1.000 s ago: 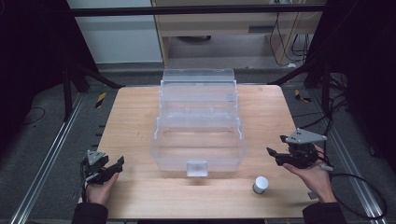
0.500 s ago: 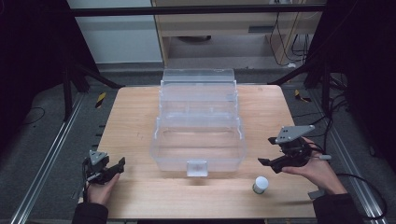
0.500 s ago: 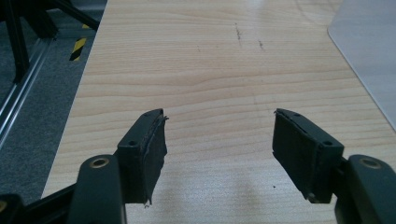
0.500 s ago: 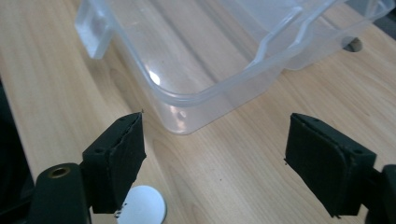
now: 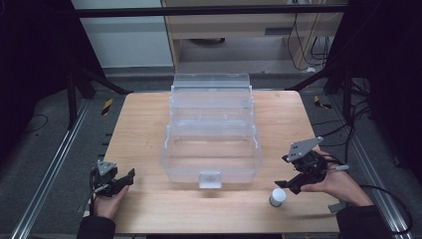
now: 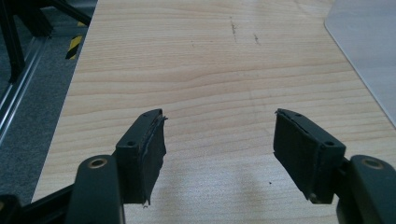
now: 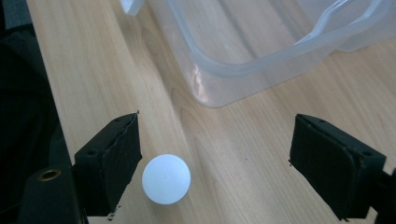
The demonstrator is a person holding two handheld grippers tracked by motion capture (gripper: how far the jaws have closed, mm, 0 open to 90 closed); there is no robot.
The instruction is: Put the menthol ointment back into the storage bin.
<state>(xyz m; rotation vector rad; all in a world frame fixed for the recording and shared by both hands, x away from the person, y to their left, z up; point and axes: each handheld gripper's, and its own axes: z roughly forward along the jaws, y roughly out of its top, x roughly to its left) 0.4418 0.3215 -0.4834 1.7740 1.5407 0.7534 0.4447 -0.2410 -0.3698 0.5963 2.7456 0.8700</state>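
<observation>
One clear plastic bin [image 5: 211, 154], lid open and stood up behind it, is set at the middle of the wooden table [image 5: 144, 119]. One small white-capped bottle [image 5: 277, 197] is stood upright near the bin's front right corner, close to the table's front edge and touched by nothing.

Two grippers are counted. The right gripper [image 5: 294, 180] is held just beside the bottle, its jaws just opened wide, nothing between them. The left gripper [image 5: 117, 181] is held left of the bin's front, jaws just parted over bare wood.

Grey floor and metal rails are seen around the table.
</observation>
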